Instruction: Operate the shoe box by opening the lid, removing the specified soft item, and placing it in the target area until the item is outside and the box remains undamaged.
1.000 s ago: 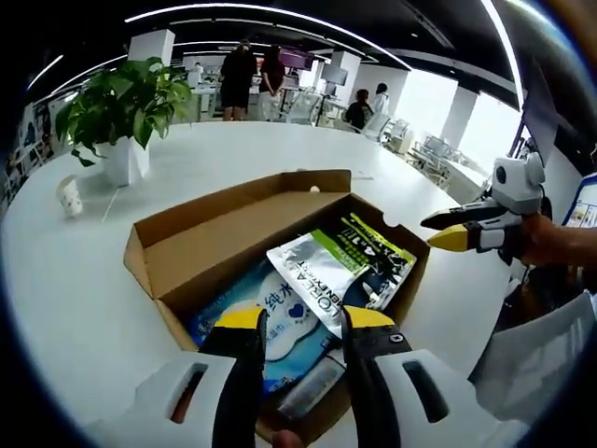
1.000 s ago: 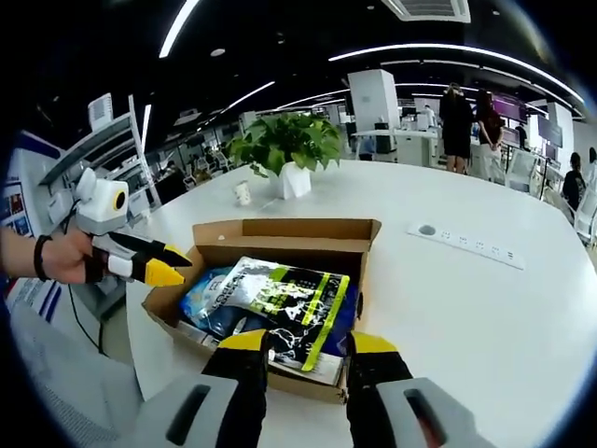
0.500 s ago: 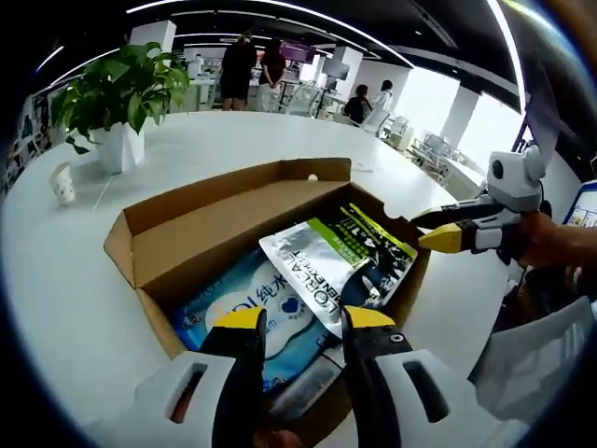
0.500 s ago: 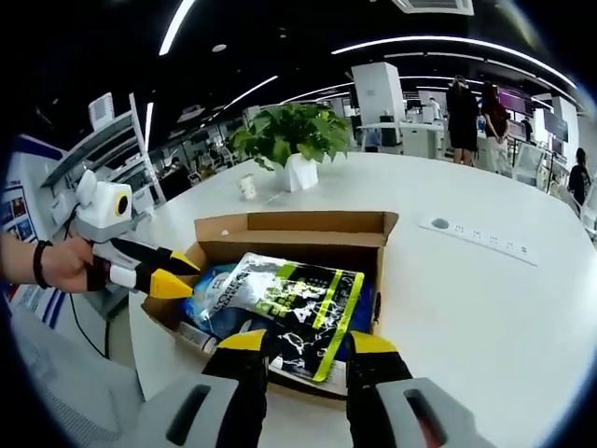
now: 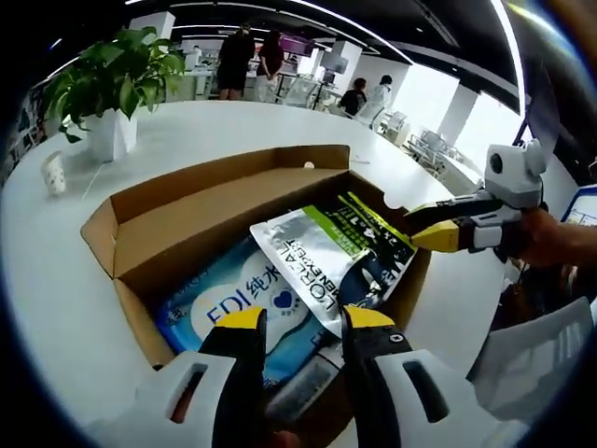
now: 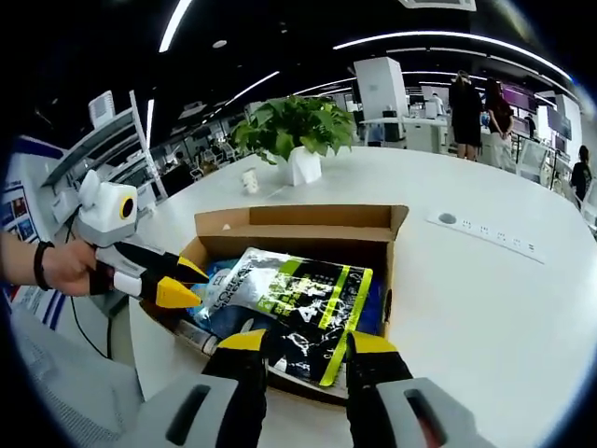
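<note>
Left gripper [image 5: 297, 319] open over shoe box [image 5: 177, 219] — silver pouch [image 5: 322, 261] inside

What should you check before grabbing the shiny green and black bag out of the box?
1. Lid open: ok. The cardboard box has its flap folded back.
2. Bag reachable: ok. The green and black bag lies on top of the blue pack.
3. Left gripper ready: ok, open above the box's near edge.
4. Right gripper ready: ok, open over the bag's near end.
5. Bag held: not ok, neither gripper closes on it.
6. Box undamaged: cannot tell for the far side.
</note>
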`<state>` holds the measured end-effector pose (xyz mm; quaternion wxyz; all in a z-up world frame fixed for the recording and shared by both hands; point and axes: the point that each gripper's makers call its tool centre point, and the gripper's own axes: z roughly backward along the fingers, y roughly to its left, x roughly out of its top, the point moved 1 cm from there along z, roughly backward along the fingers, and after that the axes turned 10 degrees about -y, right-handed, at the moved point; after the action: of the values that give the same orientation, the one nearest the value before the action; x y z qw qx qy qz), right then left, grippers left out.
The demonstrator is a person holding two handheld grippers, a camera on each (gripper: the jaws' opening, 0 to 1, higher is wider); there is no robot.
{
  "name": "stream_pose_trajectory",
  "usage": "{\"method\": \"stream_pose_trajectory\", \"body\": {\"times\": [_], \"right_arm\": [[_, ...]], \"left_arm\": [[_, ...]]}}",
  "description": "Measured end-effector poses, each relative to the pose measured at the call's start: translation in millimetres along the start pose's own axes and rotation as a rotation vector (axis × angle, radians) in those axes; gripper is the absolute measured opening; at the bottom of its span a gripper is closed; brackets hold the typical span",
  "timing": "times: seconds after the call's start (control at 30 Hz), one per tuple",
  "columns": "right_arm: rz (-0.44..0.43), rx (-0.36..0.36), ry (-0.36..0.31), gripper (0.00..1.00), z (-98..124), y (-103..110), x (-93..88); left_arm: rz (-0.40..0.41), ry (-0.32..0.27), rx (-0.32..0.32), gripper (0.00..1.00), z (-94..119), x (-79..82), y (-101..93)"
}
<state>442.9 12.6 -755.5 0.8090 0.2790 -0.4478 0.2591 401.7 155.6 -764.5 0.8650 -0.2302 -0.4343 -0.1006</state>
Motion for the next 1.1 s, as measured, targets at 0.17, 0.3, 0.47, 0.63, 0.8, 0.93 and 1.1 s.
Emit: {"method": "stream_pose_trajectory", "body": {"times": [0.17, 0.3, 0.47, 0.63, 0.8, 0.93, 1.1], "right_arm": [[-0.01, -0.002, 0.004, 0.3, 0.8, 1.2, -0.4], [-0.01, -0.001, 0.006, 0.3, 3.0, 6.5, 0.1], [0.001, -0.003, 0.024, 0.3, 4.1, 12.0, -4.9], [0.003, -0.007, 0.031, 0.3, 2.8, 12.3, -6.5], [0.003, -0.013, 0.034, 0.3, 0.9, 11.8, -7.0], [0.004, -0.013, 0.041, 0.3, -0.2, 11.1, -8.4], [0.002, -0.025, 0.046, 0.3, -1.8, 10.3, -8.8]], "left_arm": [[0.028, 0.013, -0.036, 0.31, -7.0, -3.6, -7.1], [0.059, 0.018, -0.053, 0.29, -11.3, -5.4, -10.5], [0.062, 0.035, -0.069, 0.14, -14.9, -10.6, -16.8], [0.064, 0.012, -0.049, 0.01, -12.6, -9.0, -13.9], [0.063, 0.008, -0.04, 0.01, -11.8, -8.8, -11.1], [0.057, 0.007, -0.035, 0.01, -10.8, -8.3, -9.9], [0.045, 0.013, -0.029, 0.01, -9.5, -9.5, -7.6]]}}
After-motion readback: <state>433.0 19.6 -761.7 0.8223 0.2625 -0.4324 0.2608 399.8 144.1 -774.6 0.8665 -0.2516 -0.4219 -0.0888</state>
